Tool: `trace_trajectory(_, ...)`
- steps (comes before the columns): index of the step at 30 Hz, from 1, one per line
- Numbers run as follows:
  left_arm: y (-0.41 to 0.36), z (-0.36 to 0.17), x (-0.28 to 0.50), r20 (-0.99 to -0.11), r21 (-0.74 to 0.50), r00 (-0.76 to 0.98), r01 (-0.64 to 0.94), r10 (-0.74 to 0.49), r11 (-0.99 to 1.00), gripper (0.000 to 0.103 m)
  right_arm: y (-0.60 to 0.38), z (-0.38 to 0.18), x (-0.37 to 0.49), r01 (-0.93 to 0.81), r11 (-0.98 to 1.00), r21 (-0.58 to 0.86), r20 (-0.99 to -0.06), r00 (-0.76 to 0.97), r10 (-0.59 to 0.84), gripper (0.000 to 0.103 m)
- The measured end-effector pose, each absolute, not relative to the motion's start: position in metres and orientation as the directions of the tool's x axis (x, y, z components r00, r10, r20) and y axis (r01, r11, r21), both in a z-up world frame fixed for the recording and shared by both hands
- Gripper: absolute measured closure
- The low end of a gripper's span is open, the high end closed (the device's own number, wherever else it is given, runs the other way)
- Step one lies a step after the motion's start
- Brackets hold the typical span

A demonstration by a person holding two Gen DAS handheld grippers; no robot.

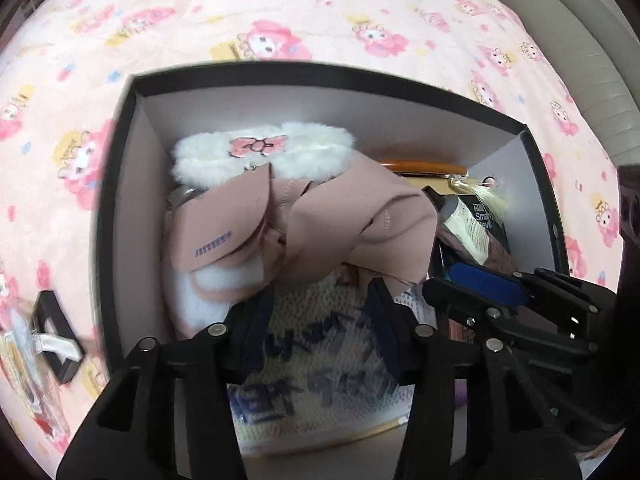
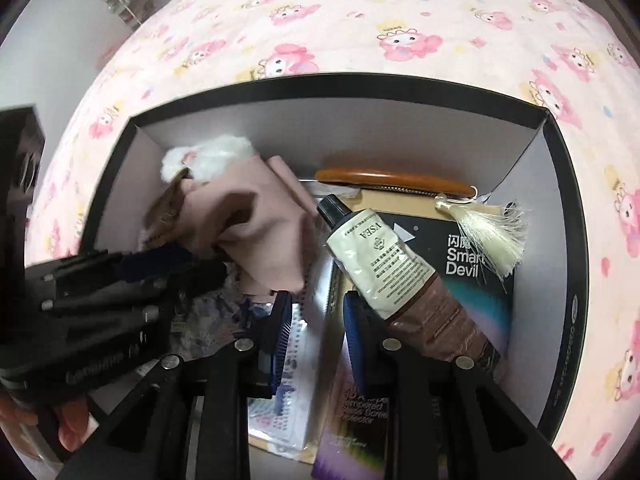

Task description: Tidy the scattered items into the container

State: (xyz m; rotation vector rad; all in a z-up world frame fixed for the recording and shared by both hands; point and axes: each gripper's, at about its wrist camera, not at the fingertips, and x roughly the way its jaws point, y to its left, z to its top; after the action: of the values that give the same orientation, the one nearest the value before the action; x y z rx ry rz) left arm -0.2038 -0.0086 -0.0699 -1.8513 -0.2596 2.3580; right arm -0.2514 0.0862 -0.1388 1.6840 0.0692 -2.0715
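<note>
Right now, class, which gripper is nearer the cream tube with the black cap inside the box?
Right. The right gripper hovers with one of its fingers beside the cream tube. The left gripper sits further away, over the pink cloth and mesh pouch.

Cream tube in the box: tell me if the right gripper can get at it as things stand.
Probably yes. The tube lies on top, uncovered, just beside the right gripper, whose jaws hold nothing.

We count one black box (image 2: 568,200) on the bed. Inside we see one pink cloth (image 1: 320,216), one white fluffy pouch (image 1: 264,152), one cream tube (image 2: 384,264), one wooden comb (image 2: 392,182) and one tassel (image 2: 496,236). Outside lies one small black item (image 1: 56,336).
</note>
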Motion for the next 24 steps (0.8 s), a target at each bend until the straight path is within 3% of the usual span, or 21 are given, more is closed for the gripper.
trace_trajectory(10,-0.008,0.005,-0.125,-0.883,-0.267,-0.381,-0.076,0.276,-0.961,0.045,0.089,-0.094,-0.206,0.297,-0.926,0.233,-0.915,-0.256,-0.312,0.063)
trace_trajectory(12,-0.013,0.006,-0.103,-0.864,-0.299,-0.397,-0.089,0.309,-0.950,0.044,0.109,-0.083,-0.198,0.311,-0.926,0.214,-0.903,-0.299,-0.309,0.057)
trace_trajectory(15,0.010,-0.044,-0.089,-0.841,-0.337,-0.403,-0.132,0.361,-0.932,0.044,0.136,-0.066,-0.150,0.312,-0.925,0.215,-0.865,-0.379,-0.329,0.051)
trace_trajectory(24,0.007,-0.054,-0.060,-0.804,-0.354,-0.443,-0.179,0.397,-0.918,0.043,0.152,-0.042,-0.077,0.263,-0.947,0.185,-0.809,-0.507,-0.299,0.051)
